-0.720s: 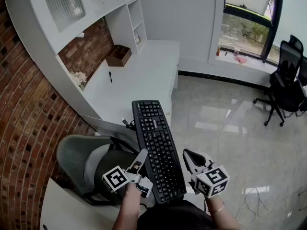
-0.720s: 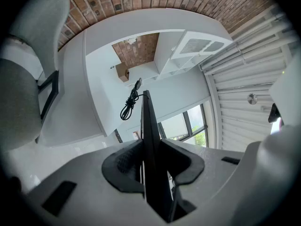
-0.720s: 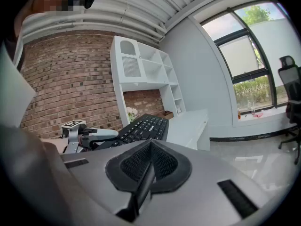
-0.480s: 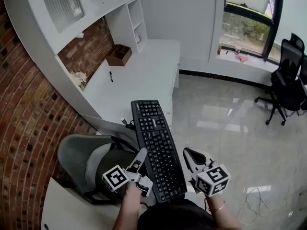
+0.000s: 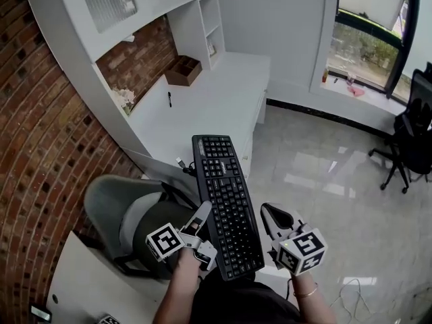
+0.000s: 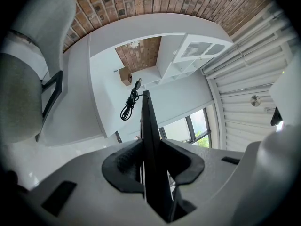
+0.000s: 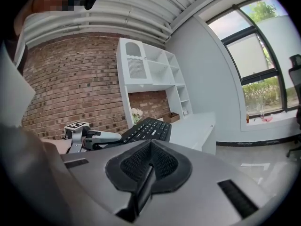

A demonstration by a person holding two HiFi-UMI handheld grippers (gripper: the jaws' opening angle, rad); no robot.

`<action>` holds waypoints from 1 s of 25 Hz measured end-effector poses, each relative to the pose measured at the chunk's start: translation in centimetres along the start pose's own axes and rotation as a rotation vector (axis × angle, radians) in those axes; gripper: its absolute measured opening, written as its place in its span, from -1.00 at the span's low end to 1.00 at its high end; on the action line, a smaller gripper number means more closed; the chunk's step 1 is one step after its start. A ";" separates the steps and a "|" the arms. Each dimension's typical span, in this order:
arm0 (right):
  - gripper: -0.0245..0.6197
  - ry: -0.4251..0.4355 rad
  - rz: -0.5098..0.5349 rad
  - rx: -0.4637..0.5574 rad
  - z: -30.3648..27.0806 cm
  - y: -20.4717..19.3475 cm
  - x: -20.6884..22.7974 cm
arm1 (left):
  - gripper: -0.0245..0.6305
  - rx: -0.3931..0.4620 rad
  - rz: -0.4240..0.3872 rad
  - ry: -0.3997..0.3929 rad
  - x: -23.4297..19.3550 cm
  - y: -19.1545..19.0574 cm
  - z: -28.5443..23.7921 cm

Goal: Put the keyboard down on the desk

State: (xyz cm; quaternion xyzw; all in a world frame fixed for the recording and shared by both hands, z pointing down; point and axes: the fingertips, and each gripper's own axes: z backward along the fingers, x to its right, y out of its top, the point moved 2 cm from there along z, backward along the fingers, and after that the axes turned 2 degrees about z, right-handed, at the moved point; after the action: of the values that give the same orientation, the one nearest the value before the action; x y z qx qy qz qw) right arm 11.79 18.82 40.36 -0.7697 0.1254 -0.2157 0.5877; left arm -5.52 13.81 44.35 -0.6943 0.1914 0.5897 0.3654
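Above the person's lap, in the head view, the black keyboard is carried lengthwise. Its far end reaches towards the near edge of the white desk and appears clear of that surface. The left gripper is clamped on the keyboard's left long edge, in the nearer half. The left gripper view shows the slab edge-on, with both pads pressing its two faces. The right gripper sits just beside the right long edge with its jaws closed together and nothing between them, so it bears no load. A coiled cable hangs from the keyboard's far end. A grey chair stands at the left.

Handling, as a judgement:
- **Stiffness and weight:** the keyboard looks like a stiff, fairly light plastic board that will not sag.
- **Leverage:** its length gives it leverage about a single pinch, so it may twist or droop at the far end.
- **Where to grip:** the smooth frame could slide in the pads, while the keycaps give under pressure and make poor bearing points. The bare rim is therefore the better place to hold, ideally nearer mid-length.
- **Second grip:** a grip on the opposite edge would steady the board for a flat descent.
- **Cable:** it could snag on the desk edge.
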 end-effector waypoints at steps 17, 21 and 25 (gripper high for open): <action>-0.91 0.071 -0.010 -0.019 -10.2 1.7 2.5 | -0.58 0.083 0.032 0.005 -3.5 8.7 -5.8; -0.91 0.087 -0.015 -0.019 -15.1 2.9 3.5 | -0.58 0.089 0.035 0.034 -5.5 12.4 -8.1; -0.91 0.084 -0.020 -0.033 -19.3 4.0 4.4 | -0.58 0.093 0.051 0.039 -7.0 15.8 -10.4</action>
State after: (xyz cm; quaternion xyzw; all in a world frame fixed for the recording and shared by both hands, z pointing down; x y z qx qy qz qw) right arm 6.59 -0.71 41.48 -0.7708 0.1458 -0.2518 0.5667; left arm -11.07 -5.38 47.01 -0.6828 0.2433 0.5756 0.3785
